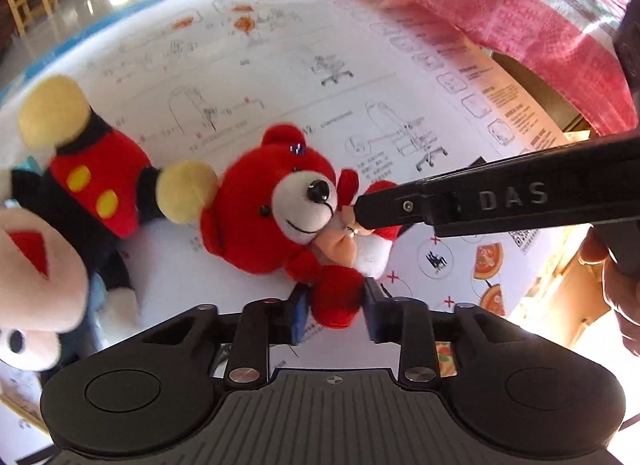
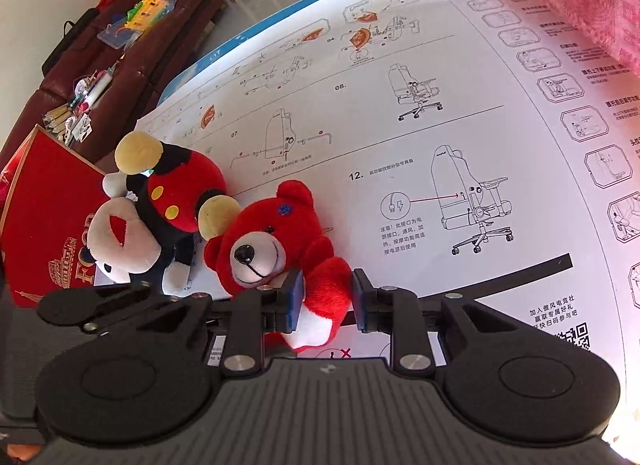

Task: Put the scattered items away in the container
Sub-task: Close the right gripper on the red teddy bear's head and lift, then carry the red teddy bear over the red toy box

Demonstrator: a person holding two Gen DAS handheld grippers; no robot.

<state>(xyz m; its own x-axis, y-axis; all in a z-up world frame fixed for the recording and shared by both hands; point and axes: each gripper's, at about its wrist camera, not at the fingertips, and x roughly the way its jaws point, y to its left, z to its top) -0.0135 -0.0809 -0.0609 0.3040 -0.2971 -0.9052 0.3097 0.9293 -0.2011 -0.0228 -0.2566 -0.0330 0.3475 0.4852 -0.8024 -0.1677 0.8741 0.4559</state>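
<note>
The red bear [image 1: 276, 201] lies on its back on a large white instruction sheet [image 1: 360, 85] printed with chair-assembly diagrams. Both grippers are closed on it.

Left gripper [image 1: 334, 305]: the blue pads stand on either side of one red limb of the bear, near the bottom of the left wrist view. The limb fills the gap between the pads and the plush is pressed on both sides. The gripper grasps that limb.

Right gripper [image 2: 326, 301]: the pads bracket another limb of the bear, red with a white end, just beside the bear's muzzle. The plush bulges between the pads, so this gripper also grasps the bear. In the left wrist view the right gripper's black finger reaches in from the right edge, and its tip meets the bear at the chin.

A mouse toy [image 2: 168, 217] in red shorts with yellow buttons lies just left of the bear. One of its yellow feet touches the bear's head. No gripper holds the mouse.

A red box [image 2: 52, 225] with gold print lies at the sheet's left edge, behind the mouse. A pink patterned cloth [image 1: 500, 5] covers the upper right corner of the sheet. A container cannot be identified with certainty in either view.
</note>
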